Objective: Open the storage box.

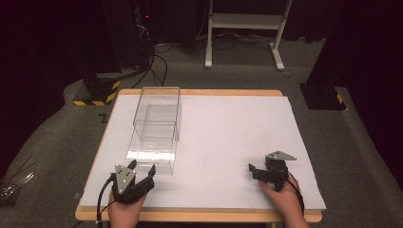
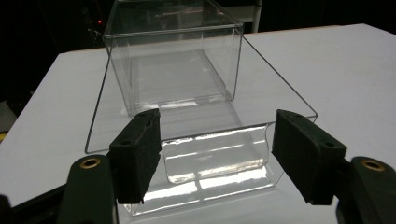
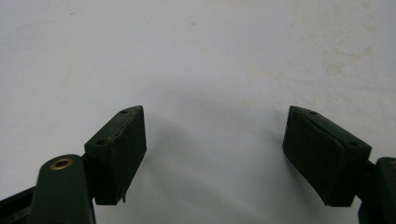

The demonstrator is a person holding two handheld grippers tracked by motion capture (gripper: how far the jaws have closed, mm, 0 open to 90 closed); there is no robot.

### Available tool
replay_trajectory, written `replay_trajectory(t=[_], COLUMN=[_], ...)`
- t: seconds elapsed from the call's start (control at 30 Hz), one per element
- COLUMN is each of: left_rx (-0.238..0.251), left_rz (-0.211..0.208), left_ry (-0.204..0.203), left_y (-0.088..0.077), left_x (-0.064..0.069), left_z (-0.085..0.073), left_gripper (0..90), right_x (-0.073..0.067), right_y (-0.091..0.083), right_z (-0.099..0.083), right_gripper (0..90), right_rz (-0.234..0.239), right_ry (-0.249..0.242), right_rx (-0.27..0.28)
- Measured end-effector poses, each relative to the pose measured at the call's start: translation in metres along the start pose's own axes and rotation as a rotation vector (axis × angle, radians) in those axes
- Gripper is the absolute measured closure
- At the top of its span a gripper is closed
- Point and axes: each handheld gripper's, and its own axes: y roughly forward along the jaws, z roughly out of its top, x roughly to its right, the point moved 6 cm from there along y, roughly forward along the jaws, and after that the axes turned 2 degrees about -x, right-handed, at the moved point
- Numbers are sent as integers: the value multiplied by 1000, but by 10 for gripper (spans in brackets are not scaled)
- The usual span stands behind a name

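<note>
Clear plastic box [image 1: 156,128] lies on the white counter [image 1: 228,142] just ahead of my left gripper [image 1: 141,170], its jaws apart and empty; my right gripper [image 1: 256,171] rests open, holding nothing

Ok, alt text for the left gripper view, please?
The left tool, jaws apart, points at a clear plastic box with its flat clear lid lying in front of it on a white table; the pads touch nothing.

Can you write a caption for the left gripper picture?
Open left gripper faces a clear box on the white table.
</note>
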Motion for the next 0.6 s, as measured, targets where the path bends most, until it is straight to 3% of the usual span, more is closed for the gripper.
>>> replay_trajectory(t=[0.37,0.6], left_rx=[3,8], left_rz=[-80,-79], left_ry=[-15,-4], left_y=[16,31], left_x=[-12,-31], left_z=[23,39], left_gripper=[362,336], right_x=[0,0], right_y=[0,0], right_z=[0,0], right_gripper=[215,216], right_rz=[-4,-5], right_ry=[-4,-4], right_rx=[1,-1])
